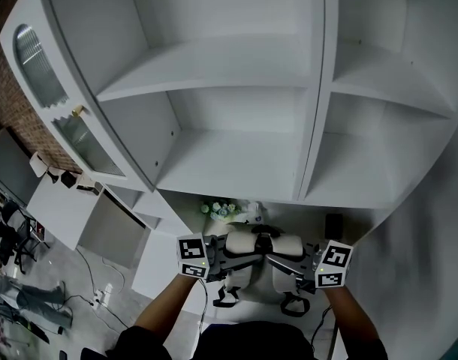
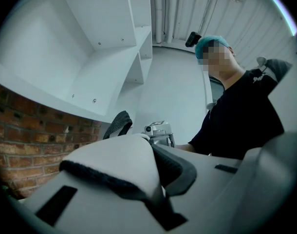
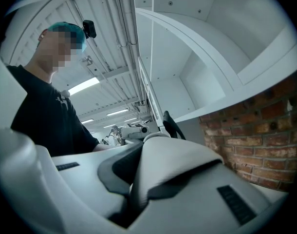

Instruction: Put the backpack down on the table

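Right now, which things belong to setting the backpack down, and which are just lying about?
Job: backpack, gripped by left gripper and right gripper; table below it.
Lying about: white shelf unit, greenish bundle beneath it, small dark object, floor cables.

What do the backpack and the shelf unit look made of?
Backpack: soft pale matte fabric, probably padded; it creases where pinched, with dark textured edging. Shelf unit: smooth white board, likely laminate or painted; flat panels with small peg holes.

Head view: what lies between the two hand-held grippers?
The white fabric backpack with black straps, held by the left hand-held gripper and right hand-held gripper; head view shows it.
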A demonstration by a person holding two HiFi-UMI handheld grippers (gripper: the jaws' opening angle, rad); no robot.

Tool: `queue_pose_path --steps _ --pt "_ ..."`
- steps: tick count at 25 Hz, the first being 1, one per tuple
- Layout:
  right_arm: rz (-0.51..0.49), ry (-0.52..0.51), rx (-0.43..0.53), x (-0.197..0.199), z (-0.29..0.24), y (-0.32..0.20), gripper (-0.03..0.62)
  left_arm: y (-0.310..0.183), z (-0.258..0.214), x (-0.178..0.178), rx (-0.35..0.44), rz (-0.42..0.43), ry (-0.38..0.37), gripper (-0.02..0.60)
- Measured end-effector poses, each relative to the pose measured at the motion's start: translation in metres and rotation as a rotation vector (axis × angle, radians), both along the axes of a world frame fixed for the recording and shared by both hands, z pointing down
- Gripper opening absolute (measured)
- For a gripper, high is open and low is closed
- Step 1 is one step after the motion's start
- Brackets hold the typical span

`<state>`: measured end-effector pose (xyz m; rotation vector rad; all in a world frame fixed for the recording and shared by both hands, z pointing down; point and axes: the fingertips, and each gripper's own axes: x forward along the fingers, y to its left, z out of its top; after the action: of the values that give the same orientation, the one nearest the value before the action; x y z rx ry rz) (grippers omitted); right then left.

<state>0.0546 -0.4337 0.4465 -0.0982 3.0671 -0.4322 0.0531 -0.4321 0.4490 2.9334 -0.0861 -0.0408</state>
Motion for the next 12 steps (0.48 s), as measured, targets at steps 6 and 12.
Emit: queue_pose_path --steps 6,12 --pt "0.017 0.017 -0.016 -0.001 0.024 -0.001 0.040 0.000 0.024 -0.002 -0.026 -0.025 -0.017 0.041" --pt "0.043 0.049 -0.042 -0.005 0.063 -0.005 0.044 -0.005 0.061 -0.005 -0.109 -0.048 -0.016 0.041"
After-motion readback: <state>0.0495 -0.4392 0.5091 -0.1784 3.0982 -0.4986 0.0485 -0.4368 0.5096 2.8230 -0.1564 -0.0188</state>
